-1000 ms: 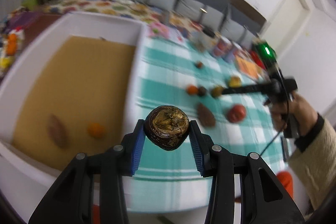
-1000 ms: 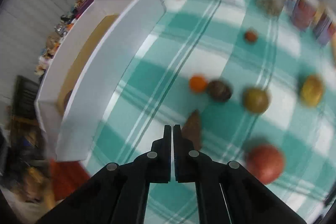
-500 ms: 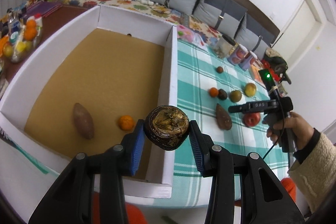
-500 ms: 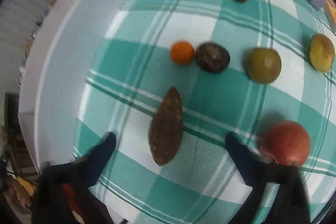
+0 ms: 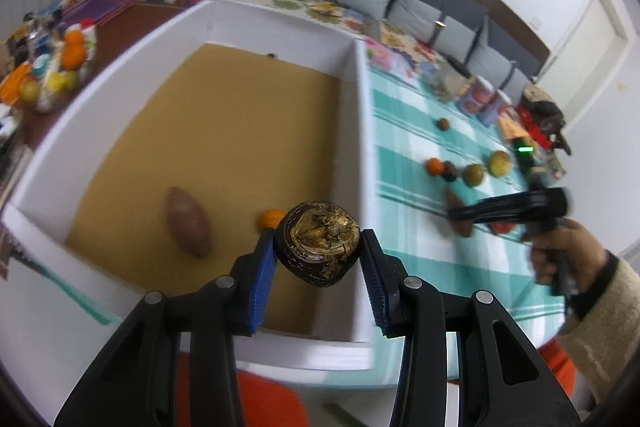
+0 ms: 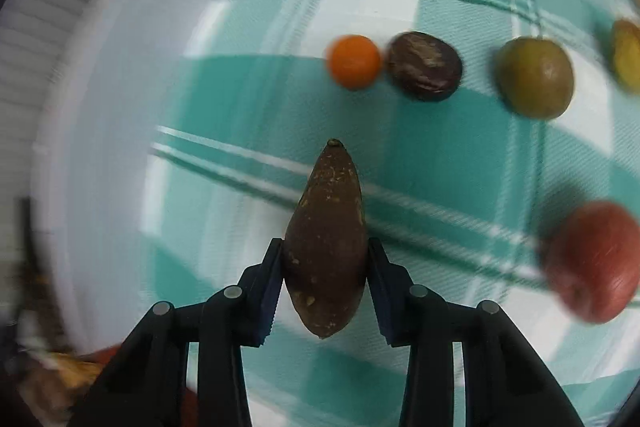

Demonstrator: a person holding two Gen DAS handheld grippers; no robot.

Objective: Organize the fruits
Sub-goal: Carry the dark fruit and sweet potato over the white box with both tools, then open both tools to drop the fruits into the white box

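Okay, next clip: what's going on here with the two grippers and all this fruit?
A person is sorting fruit from a checked tablecloth into a white box. The left gripper holds a dark wrinkled fruit above the box, where a sweet potato and an orange already lie. The right gripper is closing on another sweet potato on the cloth; several fruits remain there.

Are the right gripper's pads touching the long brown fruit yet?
Touching. In the right wrist view, both pads of the closing right gripper sit flush against the flanks of the long brown fruit, with no gap visible on either side.
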